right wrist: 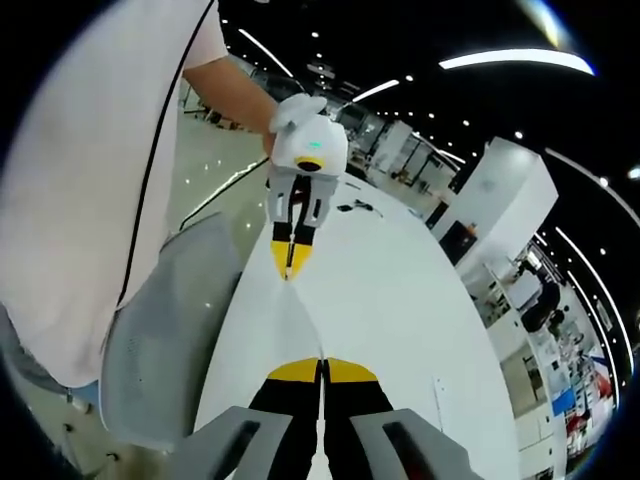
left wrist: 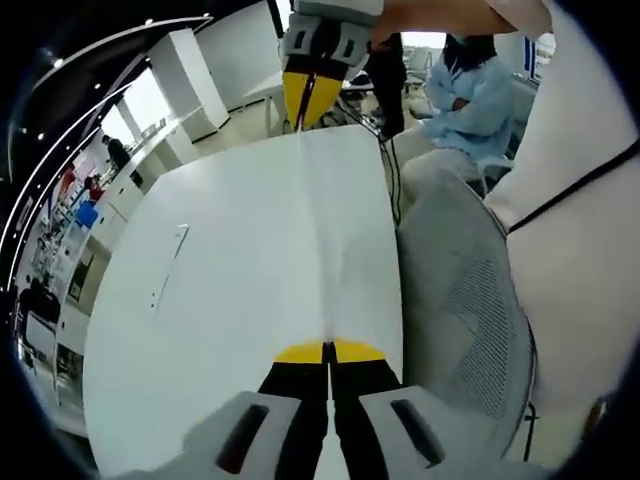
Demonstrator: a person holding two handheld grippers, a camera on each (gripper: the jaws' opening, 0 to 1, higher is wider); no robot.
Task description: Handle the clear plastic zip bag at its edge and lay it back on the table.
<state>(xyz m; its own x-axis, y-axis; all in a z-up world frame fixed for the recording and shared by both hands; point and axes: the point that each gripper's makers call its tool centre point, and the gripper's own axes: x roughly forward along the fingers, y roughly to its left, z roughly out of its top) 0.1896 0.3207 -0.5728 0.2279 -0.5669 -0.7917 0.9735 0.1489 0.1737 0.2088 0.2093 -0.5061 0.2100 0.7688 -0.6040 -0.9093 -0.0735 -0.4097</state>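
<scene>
Clear plastic zip bag (left wrist: 318, 225), nearly invisible (seen edge-on as a thin line), stretches taut above the white desk (left wrist: 220, 300), left tongs (left wrist: 329, 352) and right tongs (right wrist: 322, 370) each clenched on an end.

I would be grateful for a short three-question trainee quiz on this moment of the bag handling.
1. True or false: the left gripper is shut on the clear zip bag.
2. What holds the bag's far end? A) the right gripper B) a bare hand C) nothing
3. Fill in: beside the white table stands a grey mesh ____.

Key: 1 true; 2 A; 3 chair.
</scene>
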